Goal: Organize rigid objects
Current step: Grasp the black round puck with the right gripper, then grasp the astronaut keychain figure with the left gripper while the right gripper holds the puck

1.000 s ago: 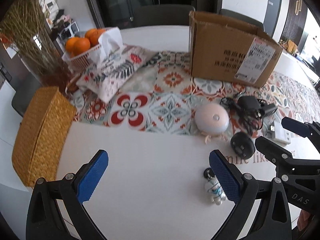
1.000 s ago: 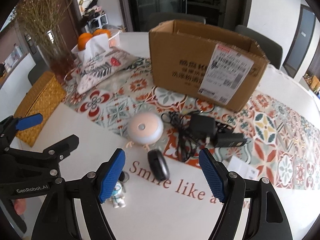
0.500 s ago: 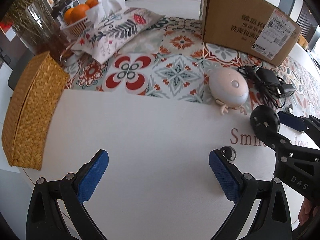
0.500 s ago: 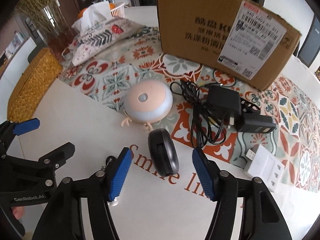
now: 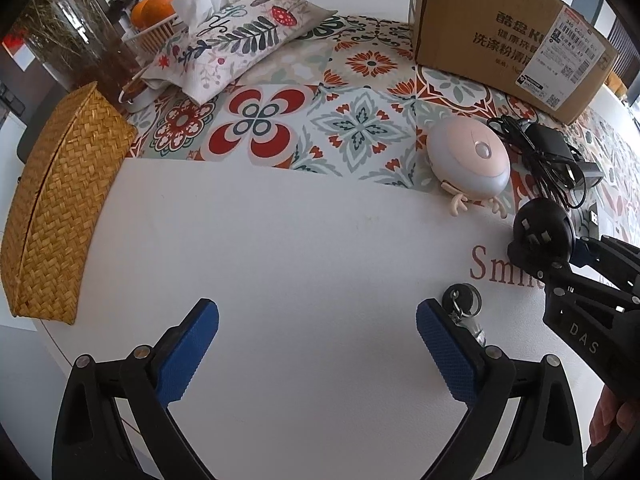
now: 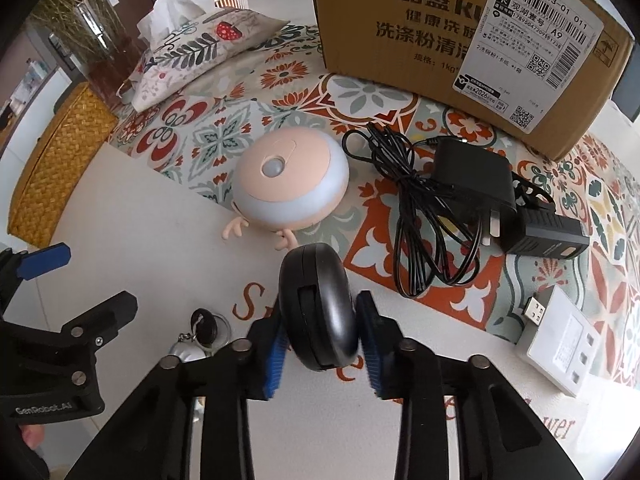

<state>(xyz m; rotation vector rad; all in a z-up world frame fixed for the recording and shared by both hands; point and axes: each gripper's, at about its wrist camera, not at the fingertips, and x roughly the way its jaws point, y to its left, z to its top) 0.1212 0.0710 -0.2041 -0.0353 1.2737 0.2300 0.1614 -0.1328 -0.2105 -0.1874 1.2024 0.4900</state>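
Currently, your right gripper (image 6: 321, 336) is clamped on the black round device (image 6: 317, 307), its blue pads (image 6: 371, 342) pressed against both flat-curved sides; the device stands on edge between them, over the white table (image 5: 304, 264) near the red lettering. Whether it touches the table or is lifted, the views do not settle. Your left gripper (image 5: 318, 346) is spread wide with nothing between its fingers (image 5: 188, 346), hovering over bare table. A keychain figure (image 5: 464, 312) lies just beside its right finger, touching or nearly so.

Nearby items, noted in order:
- Pink-and-grey round mouse (image 6: 290, 178), with small antler-like feet, sits at the edge of the patterned runner (image 5: 360, 128), just beyond the held device.
- Black power adapter with coiled cable (image 6: 452, 200) lies on the runner, right of the mouse.
- White multi-plug adapter (image 6: 568, 340) rests at the far right.
- Cardboard box (image 6: 460, 36) stands behind the cable.
- Woven basket (image 5: 56, 196) sits at the table's left edge.
- Floral tissue cover (image 5: 232, 44) and oranges (image 5: 160, 6) occupy the far left.
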